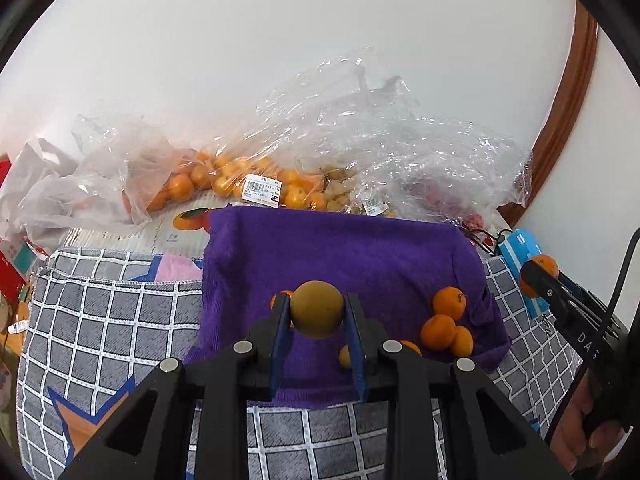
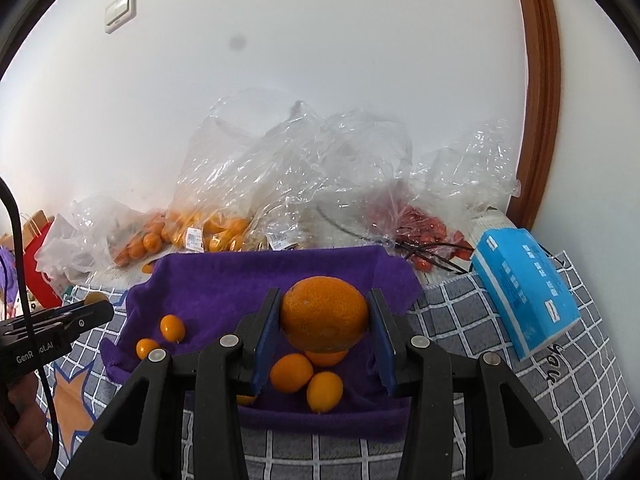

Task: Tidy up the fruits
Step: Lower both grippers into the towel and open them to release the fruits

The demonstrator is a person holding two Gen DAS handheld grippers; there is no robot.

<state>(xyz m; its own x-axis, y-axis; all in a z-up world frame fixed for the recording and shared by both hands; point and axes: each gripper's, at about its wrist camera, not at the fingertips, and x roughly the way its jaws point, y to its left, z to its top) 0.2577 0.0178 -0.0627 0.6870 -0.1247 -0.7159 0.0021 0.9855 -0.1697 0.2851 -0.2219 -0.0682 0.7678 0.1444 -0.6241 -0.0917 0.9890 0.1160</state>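
1. Left wrist view: the left gripper (image 1: 317, 314) has its blue-padded jaws closed on a round, dull olive-brown fruit (image 1: 317, 309), held above the purple terry towel (image 1: 344, 248). At 3 o'clock from it, three small orange citrus fruits (image 1: 444, 326) lie touching on the towel. The right gripper (image 1: 538, 276) shows at the 3 o'clock edge.

2. Right wrist view: the right gripper (image 2: 324, 314) is clamped on a large round orange (image 2: 324, 312), above more small citrus at 6 o'clock. Two oval kumquats (image 2: 172, 327) lie at 9 o'clock. Crinkled clear plastic bags of fruit (image 2: 224, 232) sit at 12 o'clock, a blue tissue pack (image 2: 524, 292) at 3 o'clock.

3. Risks: both fruits are smooth and round, so a loosened or off-centre squeeze could let one slip. Released from height, either may strike the clusters below and scatter them, and the soft, rumpled towel would let them roll off onto the grey checked cloth (image 2: 460, 320).
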